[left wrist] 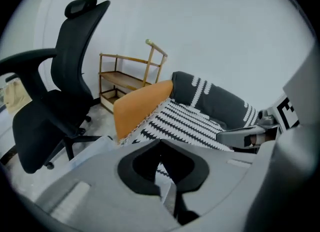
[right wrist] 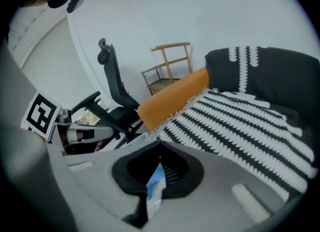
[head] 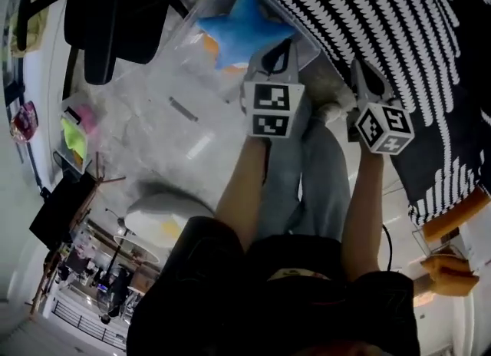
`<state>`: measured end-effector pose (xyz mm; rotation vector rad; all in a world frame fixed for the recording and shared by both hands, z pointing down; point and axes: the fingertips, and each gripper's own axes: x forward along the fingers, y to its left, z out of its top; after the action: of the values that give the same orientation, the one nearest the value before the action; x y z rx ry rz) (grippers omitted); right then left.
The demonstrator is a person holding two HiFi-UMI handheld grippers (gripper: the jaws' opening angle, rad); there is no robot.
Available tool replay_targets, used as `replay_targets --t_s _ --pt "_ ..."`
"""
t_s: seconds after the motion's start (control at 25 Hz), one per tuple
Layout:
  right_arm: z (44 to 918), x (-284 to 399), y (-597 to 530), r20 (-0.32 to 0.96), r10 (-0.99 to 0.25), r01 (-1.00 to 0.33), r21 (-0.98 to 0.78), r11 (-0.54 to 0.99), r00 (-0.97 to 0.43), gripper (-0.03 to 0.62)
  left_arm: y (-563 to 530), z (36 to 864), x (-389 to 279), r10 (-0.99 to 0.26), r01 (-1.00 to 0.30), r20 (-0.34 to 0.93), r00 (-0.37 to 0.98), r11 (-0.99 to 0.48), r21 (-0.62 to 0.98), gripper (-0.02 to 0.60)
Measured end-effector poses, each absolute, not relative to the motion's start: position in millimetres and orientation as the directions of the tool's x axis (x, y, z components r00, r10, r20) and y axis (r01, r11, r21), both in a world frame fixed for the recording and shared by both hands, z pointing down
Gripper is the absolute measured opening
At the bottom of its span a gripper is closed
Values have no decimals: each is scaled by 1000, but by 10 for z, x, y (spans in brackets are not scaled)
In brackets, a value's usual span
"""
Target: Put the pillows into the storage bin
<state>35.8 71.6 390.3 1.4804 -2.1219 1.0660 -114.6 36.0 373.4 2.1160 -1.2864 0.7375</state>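
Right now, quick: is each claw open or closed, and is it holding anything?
Left claw: closed, holding nothing.
Right claw: closed, holding nothing.

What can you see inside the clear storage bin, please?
A blue star pillow lies inside the storage bin, with an orange thing showing past its edge. The star covers the rest of that thing, so what it is cannot be told.

Closed hand-held gripper (right wrist: pixel 160 144), striped fabric (right wrist: pixel 235 126)
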Motion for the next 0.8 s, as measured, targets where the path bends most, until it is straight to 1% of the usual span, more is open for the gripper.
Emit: replay_targets --t_s 0.2,0.32,0.52,0.8 --pt "3197 1376 938 561 -800 -935 -355 -1 -212 3 338 2918 -244 -647 -838 543 535 -489 242 11" --pt "2693 1902 1148 492 -862 -931 -358 -73 -121 3 458 2417 228 -658 -813 491 571 -536 227 11" --pt "1974 2642 1539 436 -898 -942 -279 -189 51 3 725 1645 894 -675 -783 415 610 -596 181 11" --pt "960 3475 2069 268 -947 -927 -279 -251 176 3 1066 779 1649 -684 -734 305 662 -674 81 11"
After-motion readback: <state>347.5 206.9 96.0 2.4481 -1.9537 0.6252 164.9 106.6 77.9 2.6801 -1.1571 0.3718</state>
